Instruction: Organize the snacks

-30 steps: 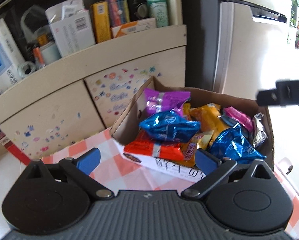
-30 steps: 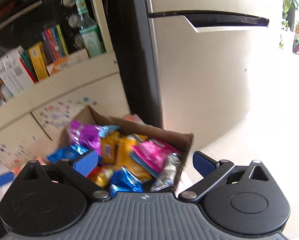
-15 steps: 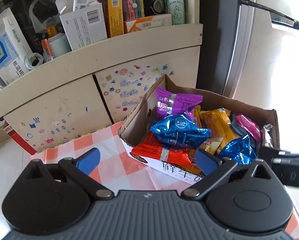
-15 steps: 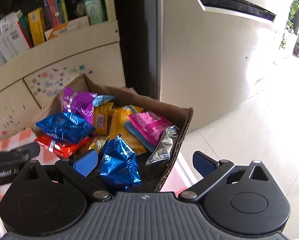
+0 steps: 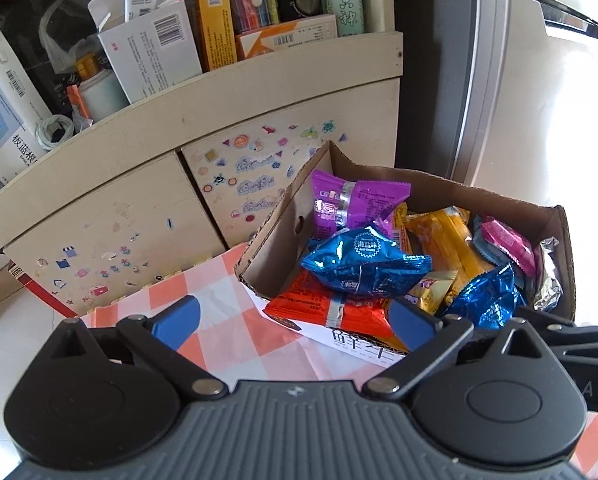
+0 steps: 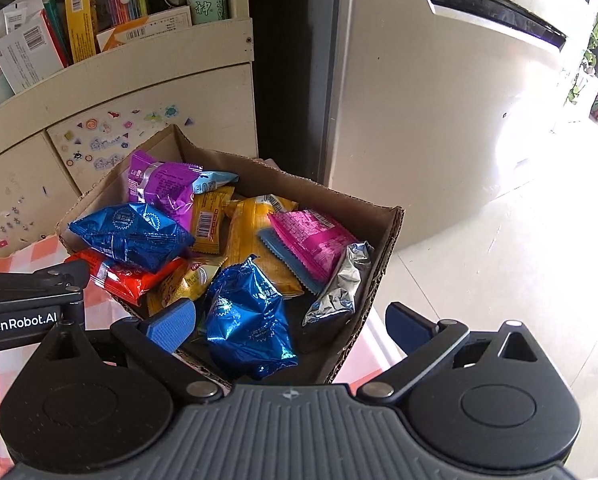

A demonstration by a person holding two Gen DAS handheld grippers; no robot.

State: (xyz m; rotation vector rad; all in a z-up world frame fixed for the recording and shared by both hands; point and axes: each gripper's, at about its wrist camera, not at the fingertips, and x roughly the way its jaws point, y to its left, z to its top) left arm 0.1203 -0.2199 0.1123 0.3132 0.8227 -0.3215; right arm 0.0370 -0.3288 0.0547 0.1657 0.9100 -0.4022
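Daylight floods in from the right, blowing out the floor (image 6: 539,220). Both views are sharp. Fisheye bending curves the shelf (image 5: 219,92).

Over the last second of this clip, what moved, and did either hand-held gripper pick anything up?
Both came closer to the cardboard box. The right hand-held gripper swung from beside the box to above the nearer blue packet; the left hand-held gripper eased back, showing more checked cloth. Nothing was gripped: both jaws are open and empty. The snacks lie as before.
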